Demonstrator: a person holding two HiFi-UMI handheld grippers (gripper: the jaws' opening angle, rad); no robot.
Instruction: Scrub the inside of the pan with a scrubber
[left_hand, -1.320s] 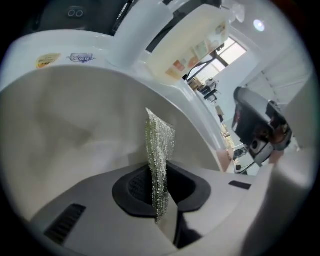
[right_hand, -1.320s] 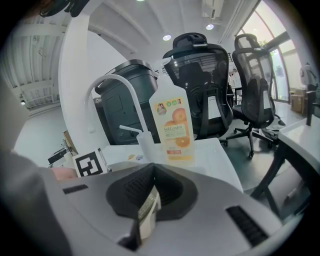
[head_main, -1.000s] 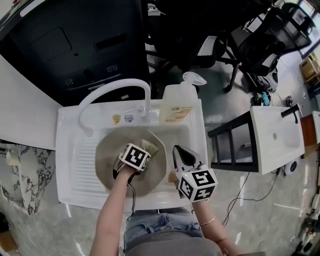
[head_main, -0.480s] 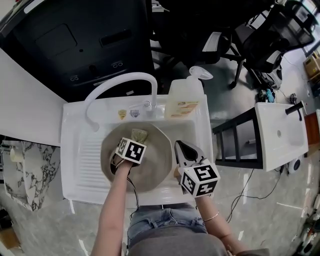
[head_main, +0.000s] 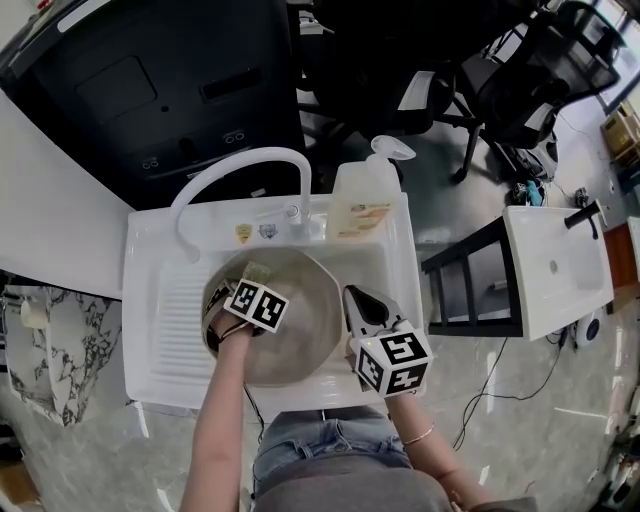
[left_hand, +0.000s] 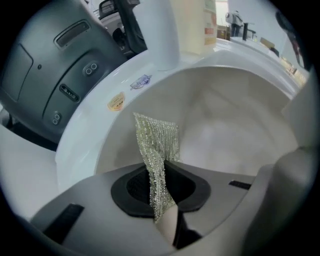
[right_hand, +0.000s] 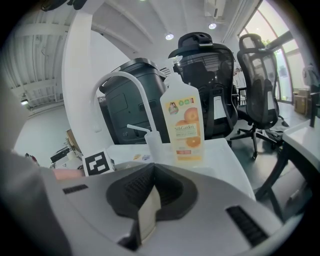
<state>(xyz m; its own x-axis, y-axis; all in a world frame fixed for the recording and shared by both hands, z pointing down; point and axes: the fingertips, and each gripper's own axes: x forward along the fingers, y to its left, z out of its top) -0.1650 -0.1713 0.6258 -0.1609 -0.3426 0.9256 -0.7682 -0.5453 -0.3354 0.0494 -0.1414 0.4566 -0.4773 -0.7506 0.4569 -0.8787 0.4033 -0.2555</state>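
From the head view I looked steeply down on a white sink unit (head_main: 150, 300) with a round, pale grey pan (head_main: 300, 325) sitting in its basin. The left gripper (head_main: 248, 286) reached into the pan, and its jaws were clamped on a shimmery mesh scrubber (head_main: 255, 271). The scrubber lay against the pan's inner wall at about 11 o'clock. In the left gripper view the scrubber (left_hand: 157, 150) stood up from between the closed jaws of the left gripper (left_hand: 162, 186) as a folded strip. The pan's (left_hand: 225, 130) smooth inside curved away behind it, with the sink's (left_hand: 82, 145) white rim to the left.

The right gripper (head_main: 362, 312) sat at 3 o'clock on the pan. In the right gripper view the jaws of that gripper (right_hand: 148, 212) were shut on a thin pale edge (the pan's rim (right_hand: 148, 217), as far as I could tell).

Behind the basin, a white curved faucet (head_main: 240, 165) rose at 12 o'clock and arched over toward 10 o'clock. A soap bottle (head_main: 362, 200) with an orange label stood at 1 o'clock. The right gripper view also showed the bottle (right_hand: 182, 122) and the faucet (right_hand: 117, 75).
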